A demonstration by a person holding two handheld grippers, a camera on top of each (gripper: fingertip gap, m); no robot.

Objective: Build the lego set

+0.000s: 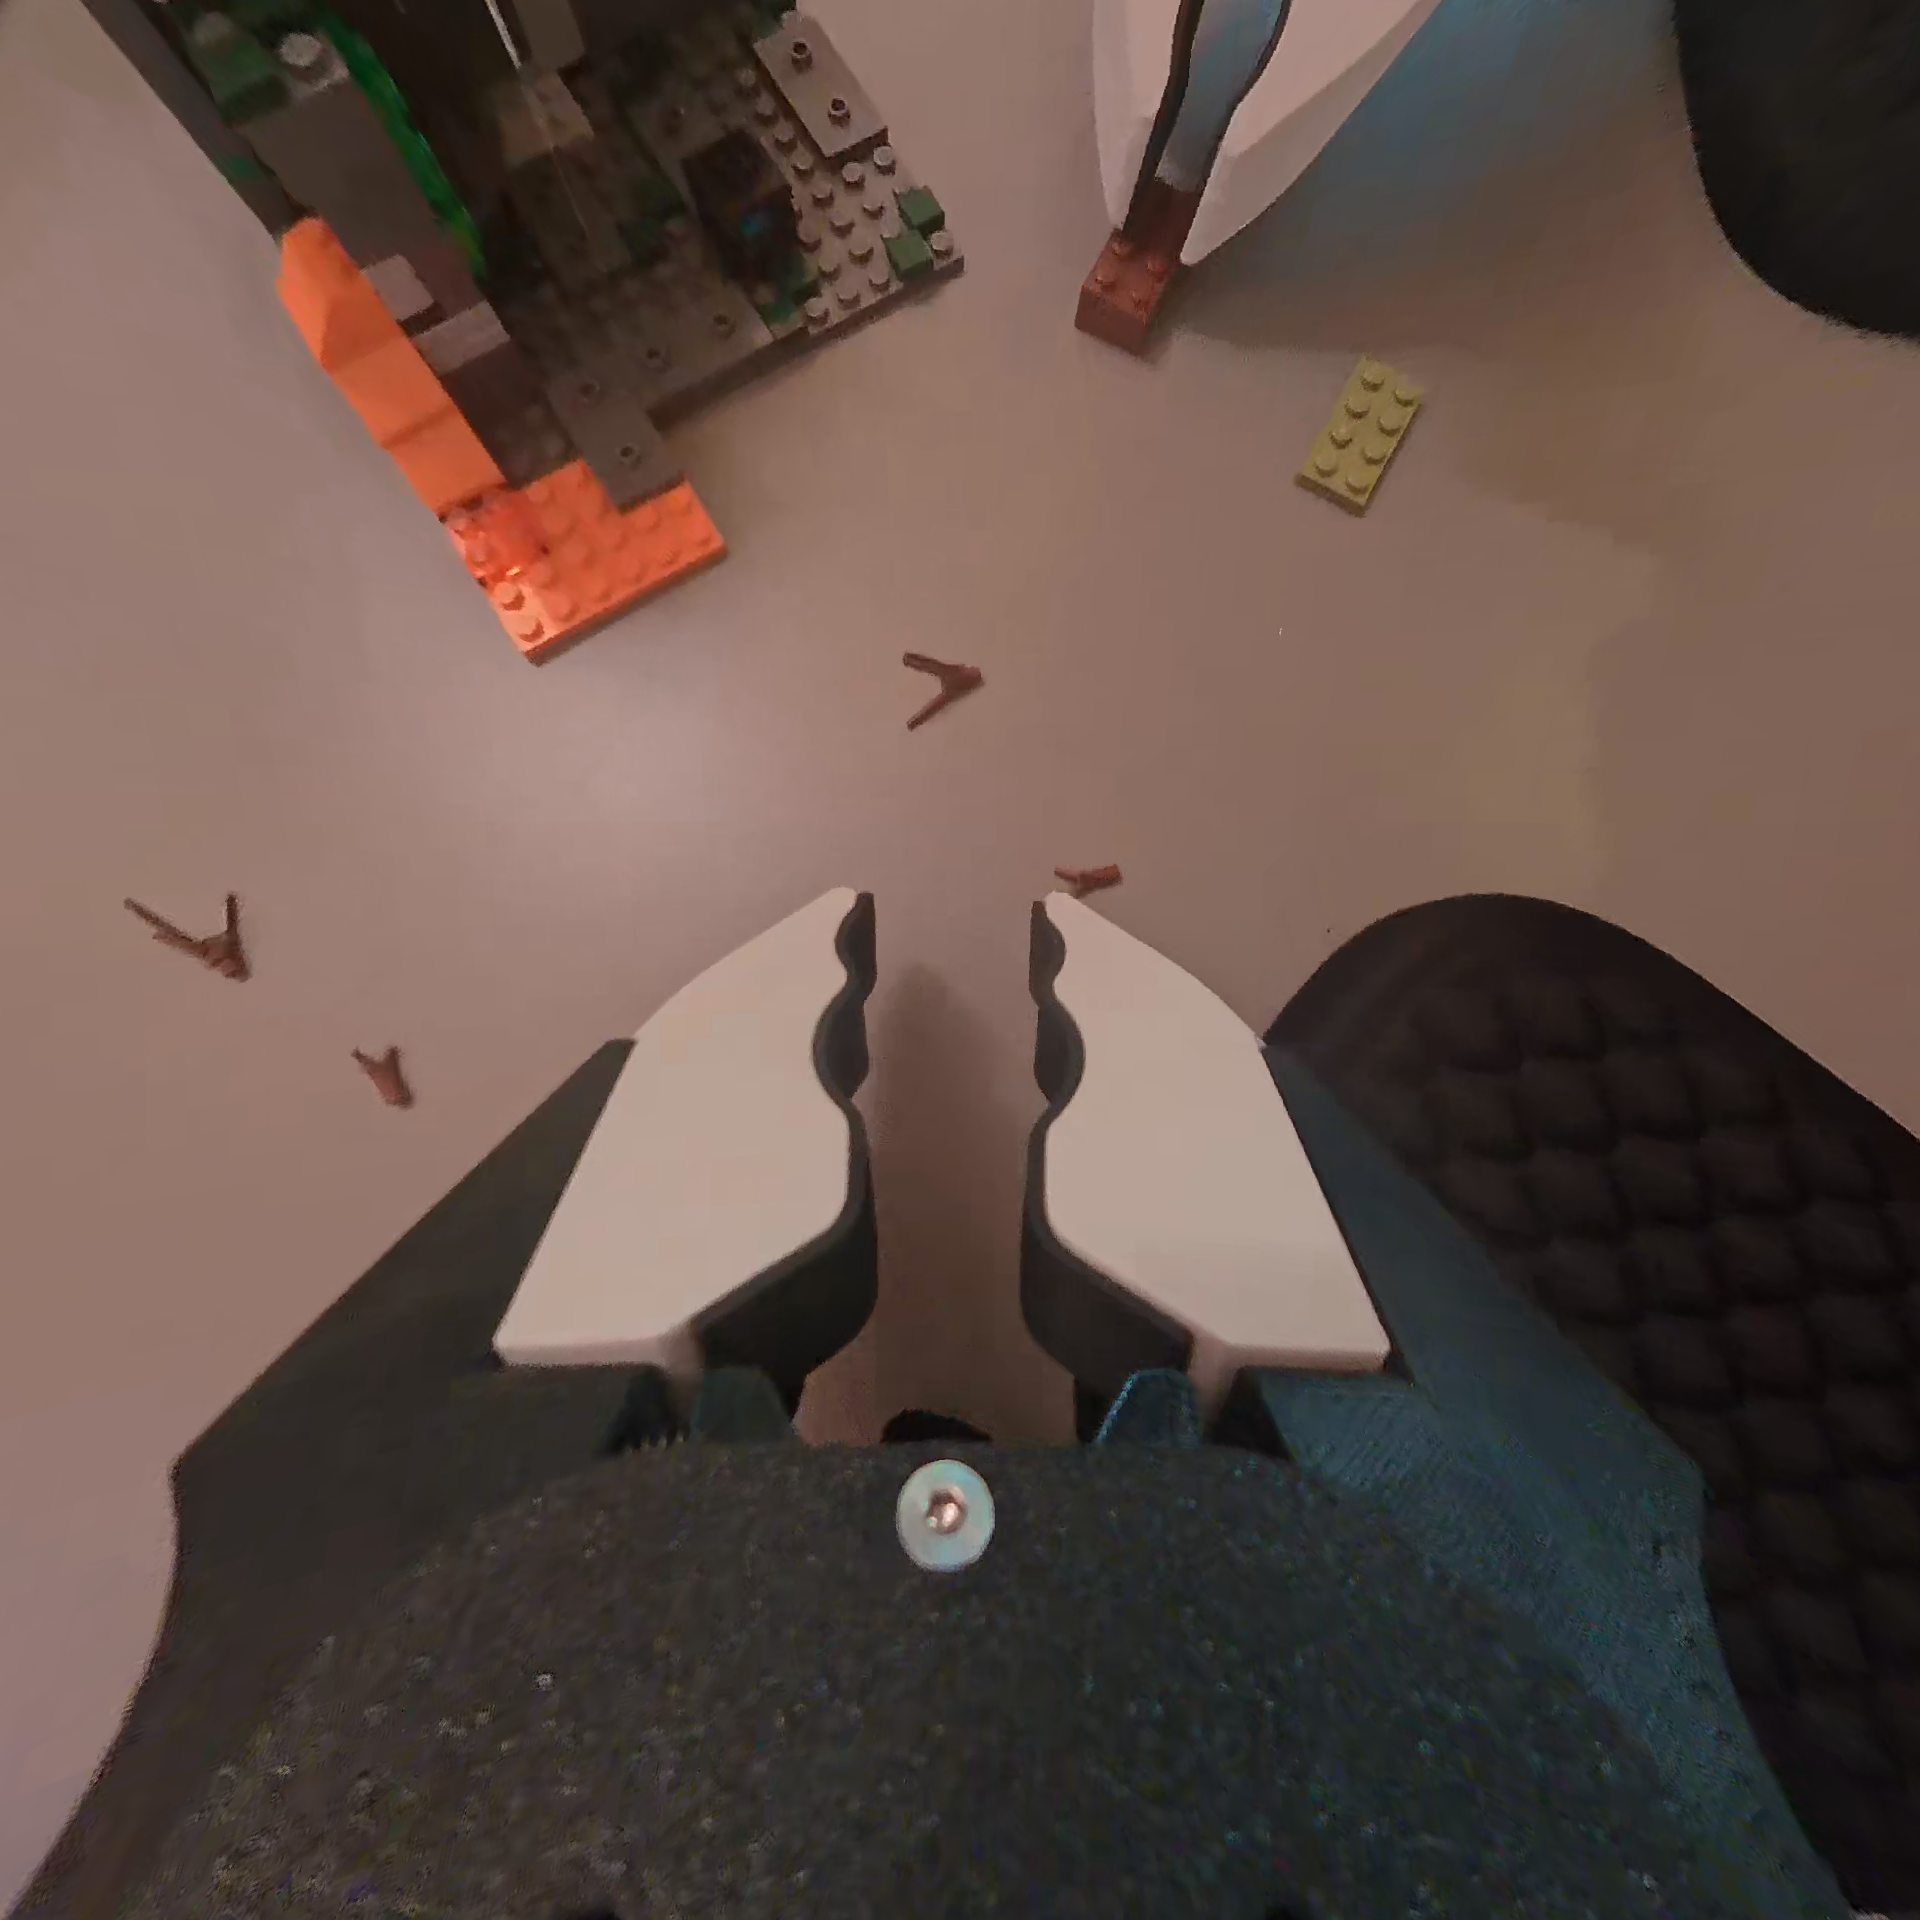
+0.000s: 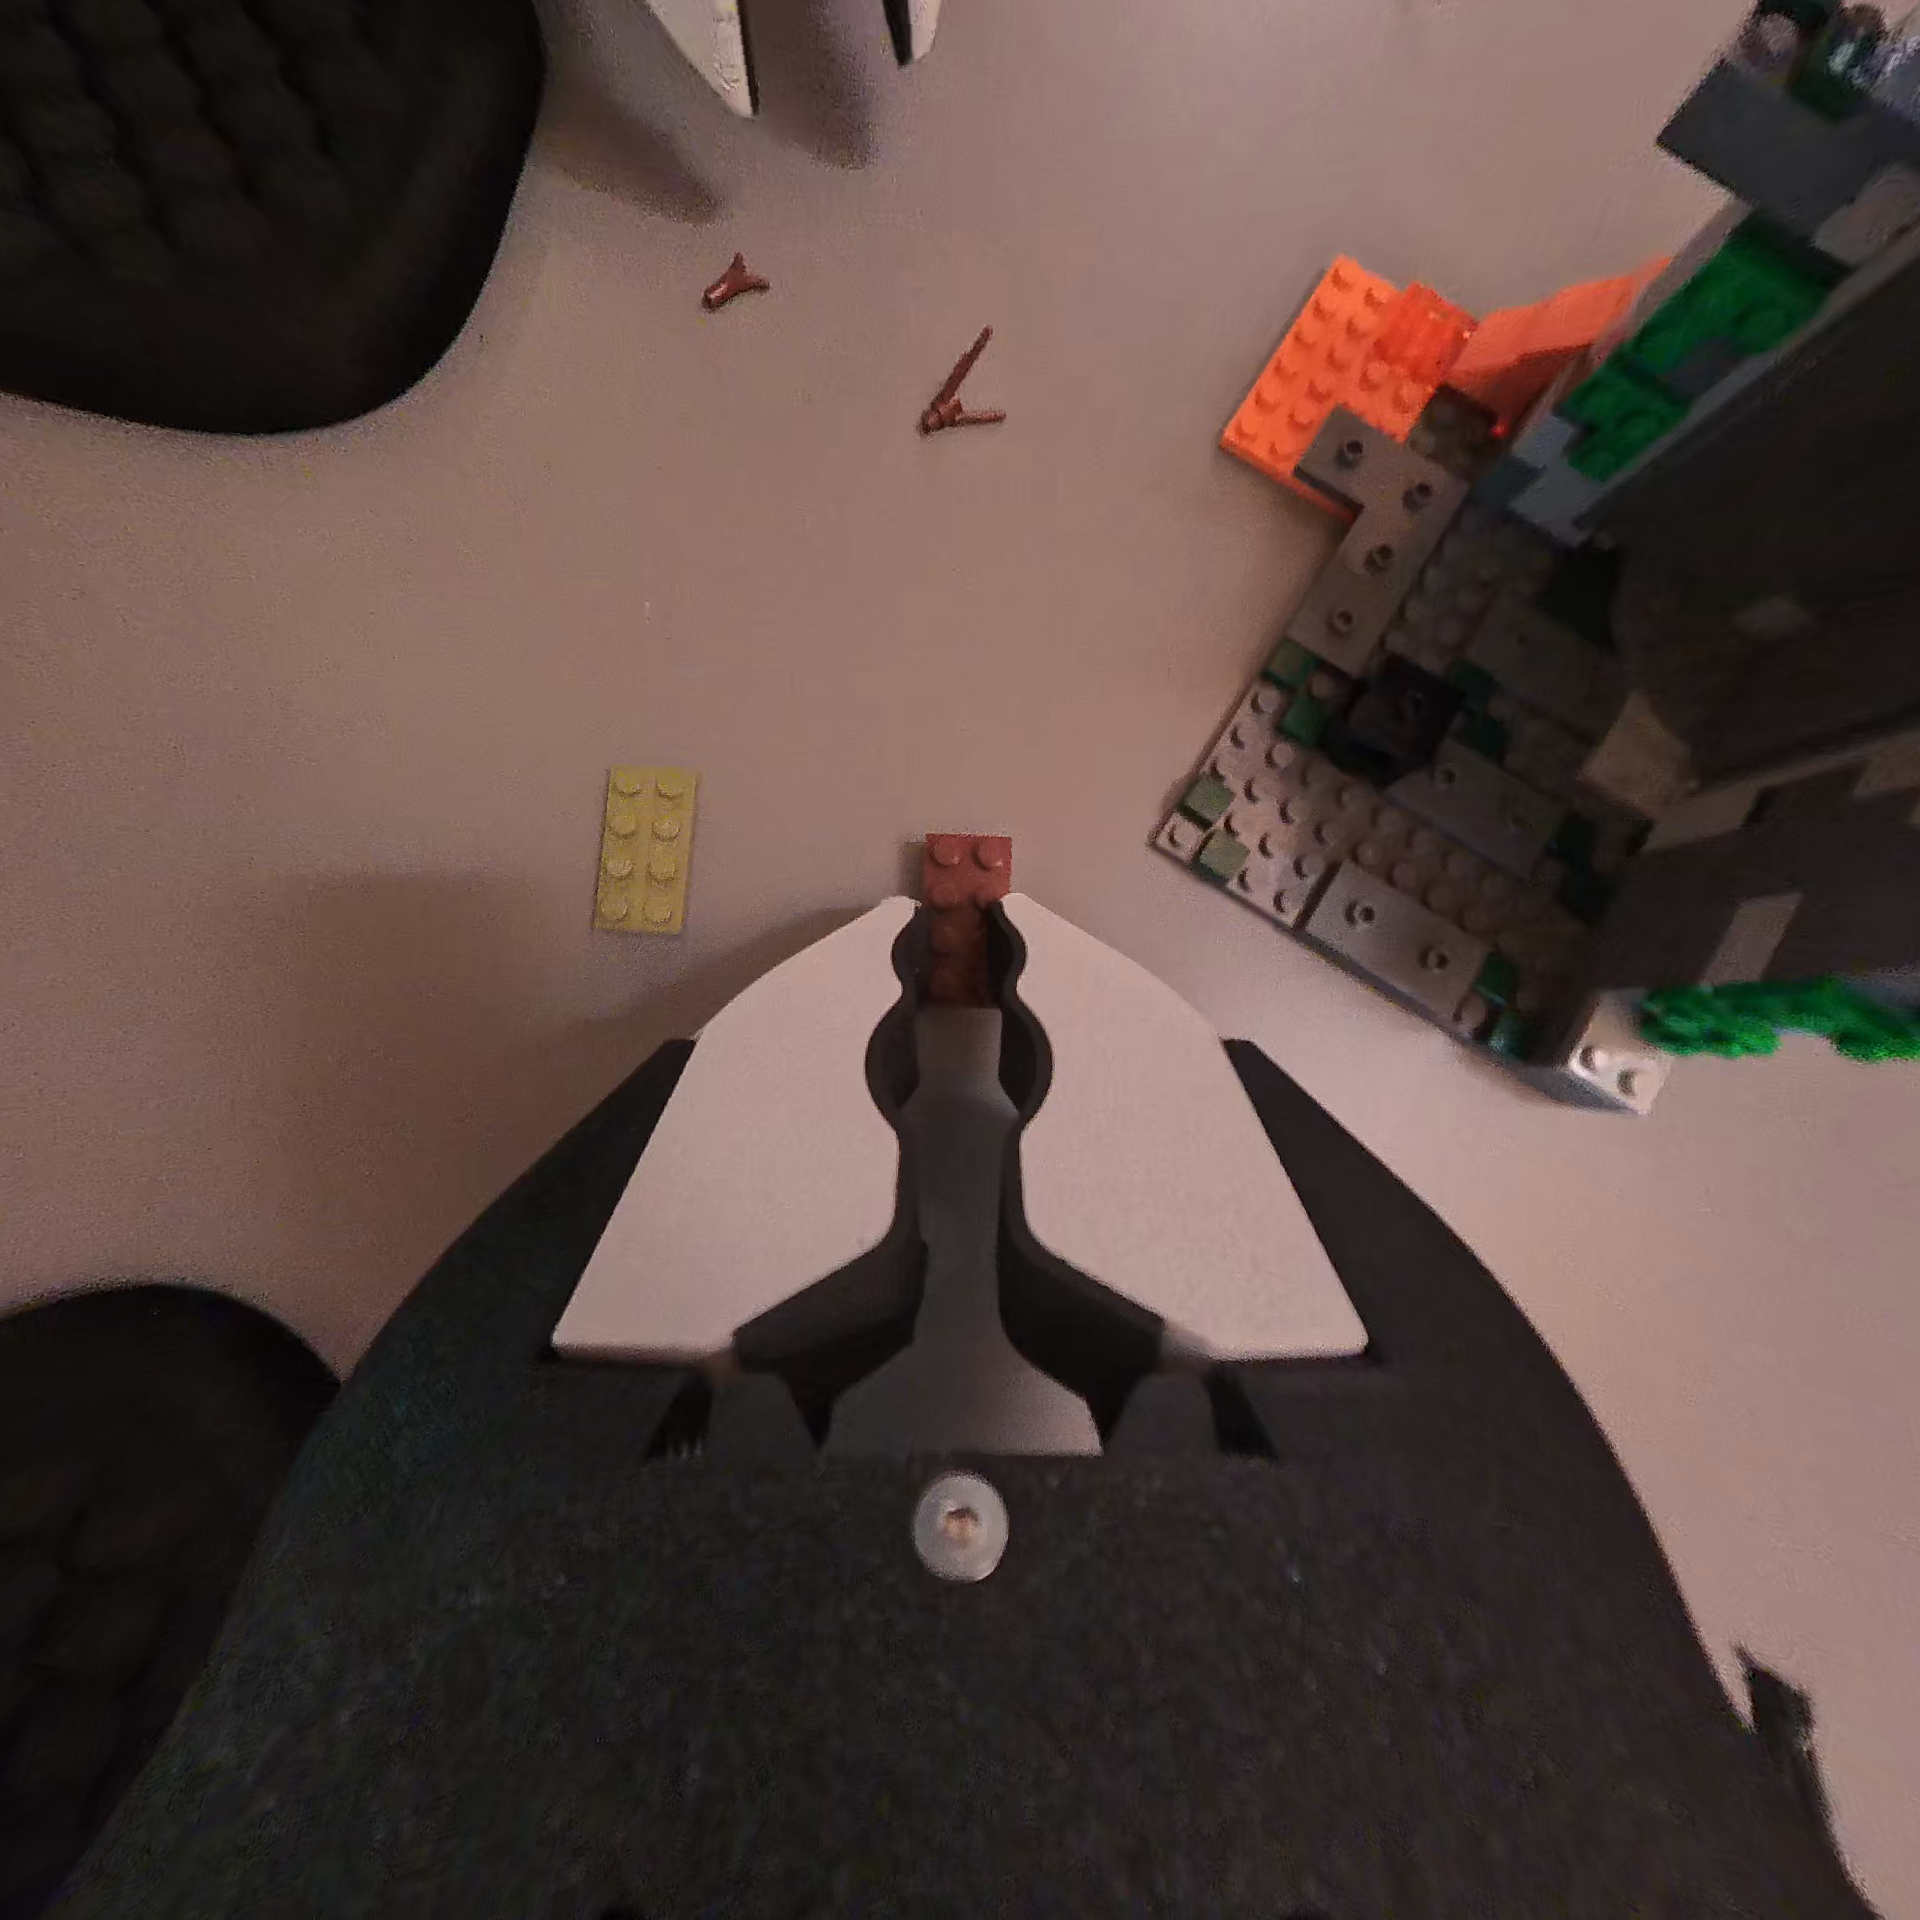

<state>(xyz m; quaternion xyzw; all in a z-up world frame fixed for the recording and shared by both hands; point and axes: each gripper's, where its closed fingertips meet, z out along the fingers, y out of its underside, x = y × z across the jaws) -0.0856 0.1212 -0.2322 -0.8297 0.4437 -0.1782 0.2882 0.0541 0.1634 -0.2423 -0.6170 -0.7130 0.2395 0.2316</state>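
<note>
Holding the brown plate (image 2: 966, 883) clamped in our right gripper (image 2: 961, 914), low over the surface (image 2: 416, 623), we ready it for the model (image 2: 1455, 675); our left gripper (image 1: 954, 914) hovers empty, jaws apart, near 1 yellow plate (image 1: 1361, 436)

On the tabletop (image 2: 831, 623), we see the lego build (image 2: 1455, 727) at the right. A loose plate (image 2: 646, 850) lies left of the brick (image 2: 966, 868) gripped in our right gripper (image 2: 961, 914). Two twig pieces (image 2: 956, 395) lie farther ahead, near the left gripper (image 2: 821, 42).
</note>
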